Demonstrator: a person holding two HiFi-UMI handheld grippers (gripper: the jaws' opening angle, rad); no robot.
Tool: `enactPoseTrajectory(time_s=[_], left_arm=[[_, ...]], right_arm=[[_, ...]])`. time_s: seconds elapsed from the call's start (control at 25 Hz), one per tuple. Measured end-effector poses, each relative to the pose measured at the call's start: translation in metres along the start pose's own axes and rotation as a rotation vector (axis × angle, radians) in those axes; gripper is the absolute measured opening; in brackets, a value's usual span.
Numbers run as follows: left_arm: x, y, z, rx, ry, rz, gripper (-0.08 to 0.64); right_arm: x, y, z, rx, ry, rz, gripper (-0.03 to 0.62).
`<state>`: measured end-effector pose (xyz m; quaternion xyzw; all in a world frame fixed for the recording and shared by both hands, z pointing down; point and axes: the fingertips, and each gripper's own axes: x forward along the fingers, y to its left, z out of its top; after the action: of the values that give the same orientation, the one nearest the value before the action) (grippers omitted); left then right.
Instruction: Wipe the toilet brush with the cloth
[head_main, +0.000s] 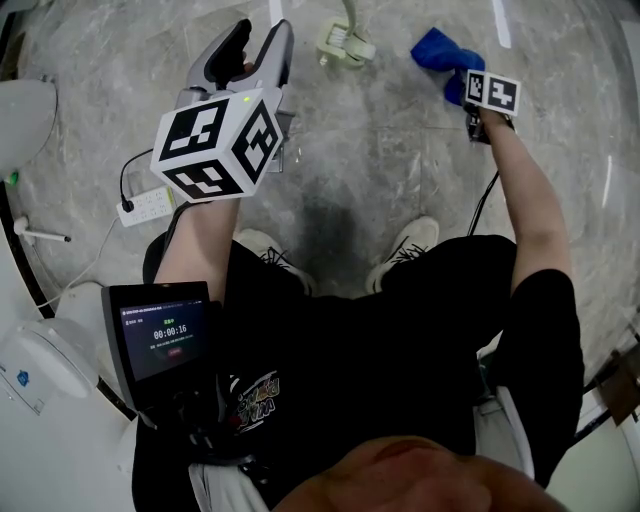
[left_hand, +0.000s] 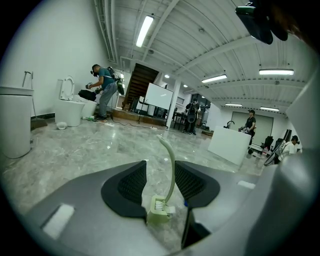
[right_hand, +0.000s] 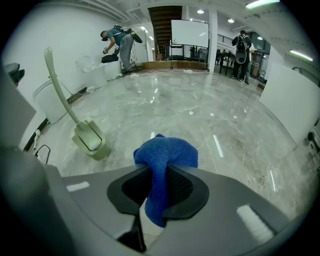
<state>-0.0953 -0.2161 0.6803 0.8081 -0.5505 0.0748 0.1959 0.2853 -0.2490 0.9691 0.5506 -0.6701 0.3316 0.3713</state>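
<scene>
While my right gripper (right_hand: 160, 187) is closed tight on the blue cloth (right_hand: 167, 155), a bunched fold bulges out above the pads and a short tail hangs below them. My left gripper (left_hand: 161, 182) has its jaws apart and grips nothing. The toilet brush (left_hand: 171, 165) shows through the gap, farther out, touching neither pad.

That toilet brush is pale green. Its head sits in a matching holder on the grey marble floor (head_main: 380, 170), and its thin curved handle rises from it. In the head view the cloth hangs to the right of the toilet brush, near it but not touching. My left gripper is held up to the left of the toilet brush.

Farther left of the toilet brush, a white power strip (head_main: 148, 205) lies on the floor, and beyond that is a white toilet (head_main: 20, 110). My shoes (head_main: 410, 245) stand on the near side of the toilet brush.
</scene>
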Motion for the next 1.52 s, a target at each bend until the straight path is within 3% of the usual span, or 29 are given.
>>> enactPoseTrajectory(time_s=[0.12,0.16,0.28,0.44,0.6,0.84,1.08,1.52], left_arm=[[0.003,0.000,0.000,0.002,0.006,0.004,0.178],[0.004,0.000,0.000,0.007,0.008,0.006,0.178],[0.004,-0.002,0.000,0.020,0.012,0.006,0.181],[0.002,-0.003,0.000,0.017,0.005,-0.006,0.181],[0.000,-0.006,0.001,0.040,0.003,-0.010,0.163],[-0.005,-0.001,-0.001,0.020,0.025,0.006,0.095],[-0.002,-0.003,0.005,-0.002,-0.004,-0.015,0.054],[0.005,-0.011,0.005,-0.019,0.003,-0.058,0.055]], right_arm=[[0.001,0.017,0.004,-0.025,-0.006,0.053,0.092],[0.001,0.023,0.007,-0.030,-0.013,0.065,0.131],[-0.008,0.033,0.032,0.010,-0.091,0.072,0.184],[-0.059,0.029,0.108,0.101,-0.339,0.022,0.080],[-0.118,0.056,0.167,0.183,-0.513,0.126,0.002],[-0.170,0.160,0.191,-0.098,-0.615,0.288,0.000],[-0.193,0.213,0.191,-0.273,-0.655,0.332,0.000],[-0.199,0.226,0.183,-0.247,-0.633,0.387,0.000]])
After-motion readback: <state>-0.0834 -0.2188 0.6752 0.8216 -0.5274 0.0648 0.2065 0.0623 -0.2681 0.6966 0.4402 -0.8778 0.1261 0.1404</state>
